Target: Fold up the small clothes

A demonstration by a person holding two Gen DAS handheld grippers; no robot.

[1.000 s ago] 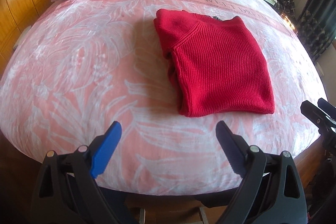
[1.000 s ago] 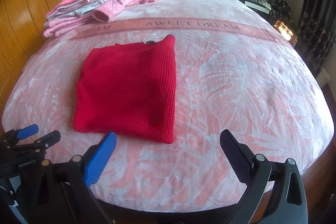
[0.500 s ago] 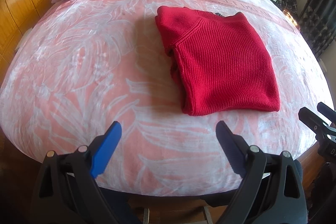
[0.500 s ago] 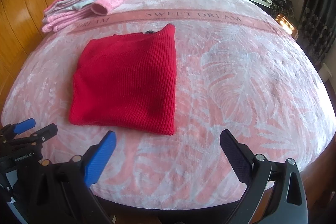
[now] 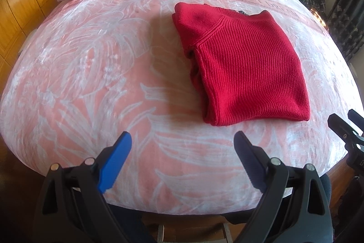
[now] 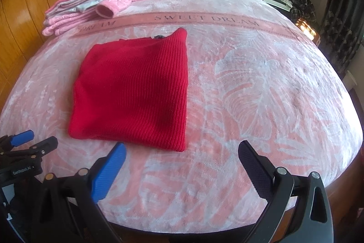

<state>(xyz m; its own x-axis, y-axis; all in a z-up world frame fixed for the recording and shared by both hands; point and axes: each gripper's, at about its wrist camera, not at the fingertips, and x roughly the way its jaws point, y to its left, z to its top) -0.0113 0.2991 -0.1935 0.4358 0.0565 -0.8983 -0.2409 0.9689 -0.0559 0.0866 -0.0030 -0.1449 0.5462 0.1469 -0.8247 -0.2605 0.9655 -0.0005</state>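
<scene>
Sweater: a red ribbed knit sweater [image 5: 245, 70], folded into a rough square, lies flat on the pink blanket with white leaf pattern [image 5: 91, 74]; in the left wrist view it sits at about 1 o'clock from the tongs, in the right wrist view at about 11 o'clock.
Left gripper [image 5: 183, 147]: released, jaws spread wide, holding nothing, above the blanket's near edge, apart from the sweater.
Right gripper [image 6: 182, 157]: released, jaws wide, empty; its blue finger [image 6: 109, 172] is just short of the sweater's near hem.
Pile: a stack of folded pink and grey clothes [image 6: 77, 13] rests at the blanket's far left, around 10 o'clock, well apart from the sweater.
Lettering: a band reading "SWEET DREAM" [image 6: 207, 19] runs across the blanket beyond the sweater.
</scene>
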